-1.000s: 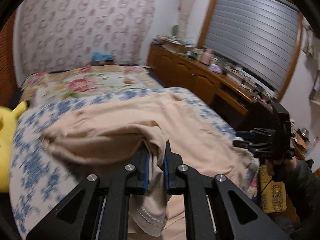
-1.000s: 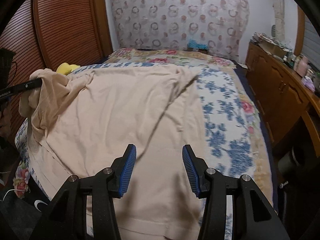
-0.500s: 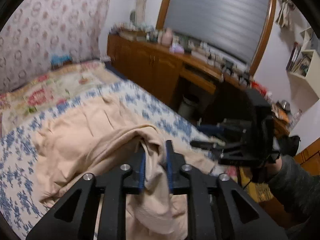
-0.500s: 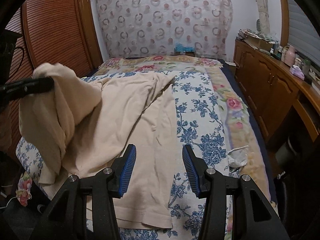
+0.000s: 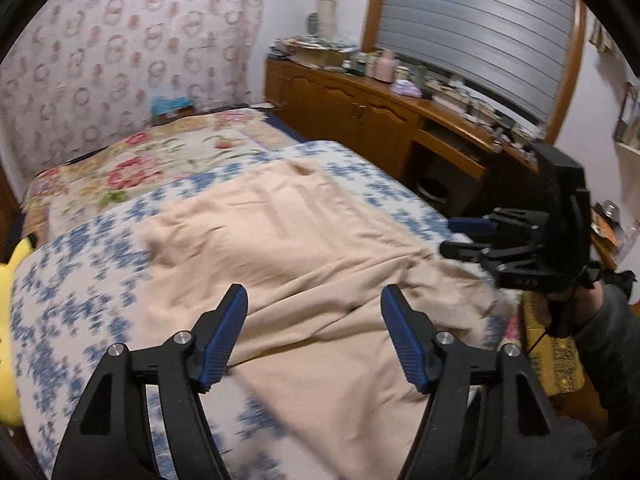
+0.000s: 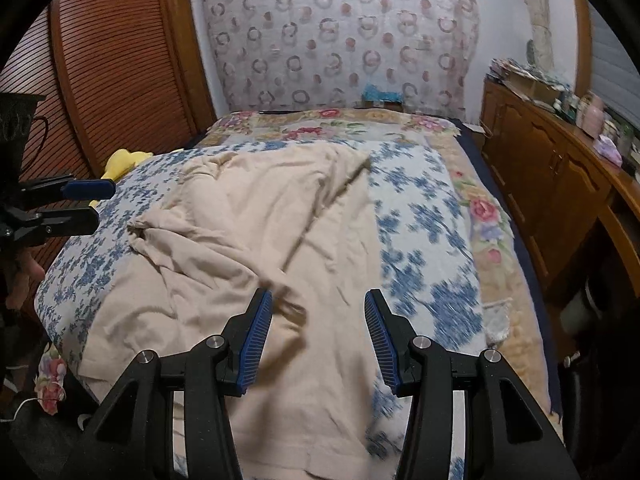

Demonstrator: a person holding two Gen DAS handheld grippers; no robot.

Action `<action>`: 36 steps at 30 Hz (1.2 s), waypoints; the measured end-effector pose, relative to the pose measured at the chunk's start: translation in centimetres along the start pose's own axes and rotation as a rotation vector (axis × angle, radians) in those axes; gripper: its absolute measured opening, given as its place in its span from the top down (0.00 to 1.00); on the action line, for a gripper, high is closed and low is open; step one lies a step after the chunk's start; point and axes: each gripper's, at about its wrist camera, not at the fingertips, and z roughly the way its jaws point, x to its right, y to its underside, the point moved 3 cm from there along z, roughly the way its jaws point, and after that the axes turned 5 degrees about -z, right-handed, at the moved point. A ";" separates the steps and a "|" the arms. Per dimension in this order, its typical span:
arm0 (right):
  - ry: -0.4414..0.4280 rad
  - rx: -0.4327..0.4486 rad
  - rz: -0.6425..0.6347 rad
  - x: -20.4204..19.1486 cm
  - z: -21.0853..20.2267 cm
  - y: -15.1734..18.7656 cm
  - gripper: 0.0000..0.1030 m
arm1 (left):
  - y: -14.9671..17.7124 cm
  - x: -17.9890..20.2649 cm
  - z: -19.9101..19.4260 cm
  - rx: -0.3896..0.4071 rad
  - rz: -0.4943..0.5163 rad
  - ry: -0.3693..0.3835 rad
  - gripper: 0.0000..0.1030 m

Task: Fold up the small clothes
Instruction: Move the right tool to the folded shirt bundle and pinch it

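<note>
Beige garment (image 5: 320,248) — flat on bed (image 5: 80,280)

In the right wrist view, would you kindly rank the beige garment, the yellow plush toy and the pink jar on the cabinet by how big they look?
1. Beige garment, by far the largest.
2. Yellow plush toy.
3. Pink jar: looks close in size to the toy, which is partly hidden, so their order is unsure.

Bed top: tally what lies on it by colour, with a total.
Beige: 1, the crumpled beige cotton garment
Yellow: 1, the yellow plush toy at the far left edge
Blue-and-white: 1, the floral bedspread beneath
Total: 3
</note>
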 end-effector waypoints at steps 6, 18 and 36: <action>-0.057 0.000 -0.093 -3.8 3.1 -3.0 0.52 | 2.2 -6.2 -2.1 0.027 -0.087 -0.114 0.32; -0.208 -0.069 -0.254 -11.4 10.6 -7.1 0.52 | 5.5 -13.8 -5.2 0.083 -0.192 -0.289 0.32; -0.267 -0.210 -0.451 -19.2 19.2 -7.9 0.51 | 7.3 -15.1 -5.5 0.087 -0.216 -0.313 0.32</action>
